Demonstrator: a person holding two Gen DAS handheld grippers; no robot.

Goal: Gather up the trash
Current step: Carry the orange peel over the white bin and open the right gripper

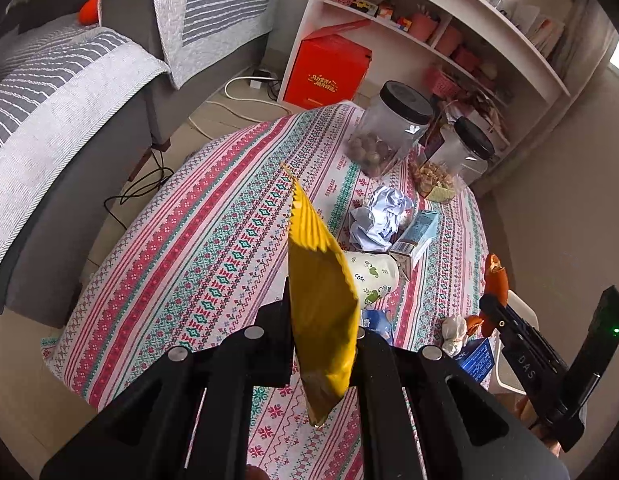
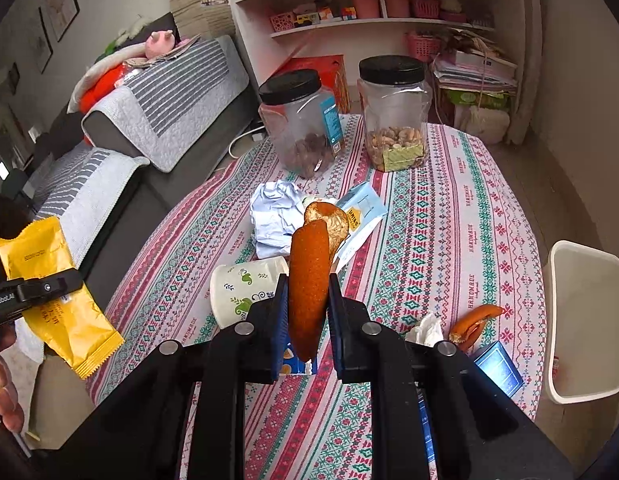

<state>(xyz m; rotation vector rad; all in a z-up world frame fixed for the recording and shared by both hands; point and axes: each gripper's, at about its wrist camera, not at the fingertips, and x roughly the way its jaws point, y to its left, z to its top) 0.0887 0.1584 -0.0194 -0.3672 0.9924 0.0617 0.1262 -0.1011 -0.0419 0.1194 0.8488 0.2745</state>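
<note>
My left gripper [image 1: 323, 320] is shut on a yellow snack wrapper [image 1: 315, 264], which stands up between the pads above the patterned tablecloth [image 1: 213, 248]. My right gripper [image 2: 307, 296] is shut on a long piece of orange peel [image 2: 309, 264], lifted off the table. Under and beyond it lie a tipped paper cup [image 2: 241, 288], crumpled pale paper [image 2: 275, 216] and a blue carton [image 2: 363, 216]. A second peel [image 2: 475, 320], a white tissue [image 2: 427, 328] and a blue box [image 2: 497, 368] lie near the right edge. The left gripper [image 2: 49, 286] shows at the far left of the right wrist view.
A white bin [image 2: 585, 320] stands beside the table's right edge. Two black-lidded clear jars [image 2: 301, 120] [image 2: 395, 116] stand at the table's far side. A grey sofa [image 2: 149, 100] runs along the left, and a white shelf unit [image 2: 389, 20] stands behind the table.
</note>
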